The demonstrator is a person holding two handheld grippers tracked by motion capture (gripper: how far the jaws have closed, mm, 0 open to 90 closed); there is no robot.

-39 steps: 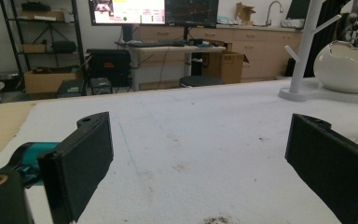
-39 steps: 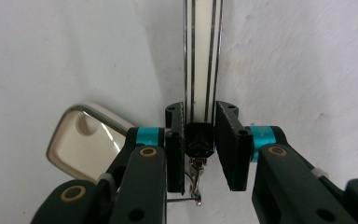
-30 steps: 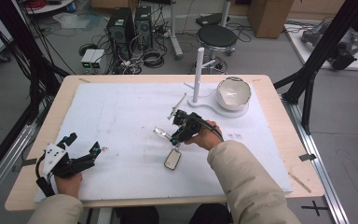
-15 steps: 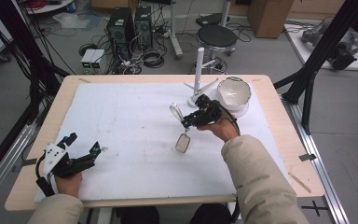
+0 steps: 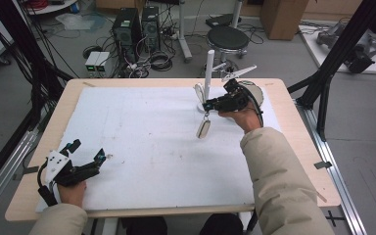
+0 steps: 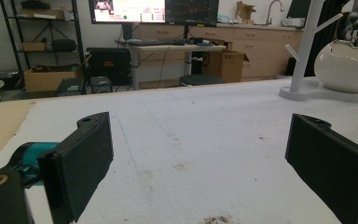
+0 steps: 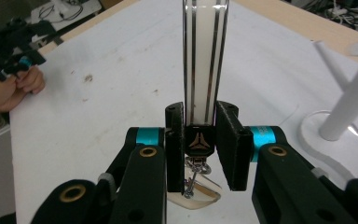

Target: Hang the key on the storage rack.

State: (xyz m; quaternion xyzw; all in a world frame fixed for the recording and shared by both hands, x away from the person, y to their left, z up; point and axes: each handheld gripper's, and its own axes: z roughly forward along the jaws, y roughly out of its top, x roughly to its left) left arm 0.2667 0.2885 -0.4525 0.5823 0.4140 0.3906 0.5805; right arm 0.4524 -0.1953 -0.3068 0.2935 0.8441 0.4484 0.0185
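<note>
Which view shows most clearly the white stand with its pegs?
The left gripper view: the white stand appears upright, its base beside the white bowl. The high view shows it small behind the right gripper; the right gripper view crops it.

Wooden table (image 5: 301,147), nearly wholly covered by a white mat (image 5: 152,142) flecked with small dark specks. On the mat's far right part, a white stand (image 5: 209,78) with pegs, upright on a flat base. Just right of the stand, a white bowl (image 6: 345,65).
</note>
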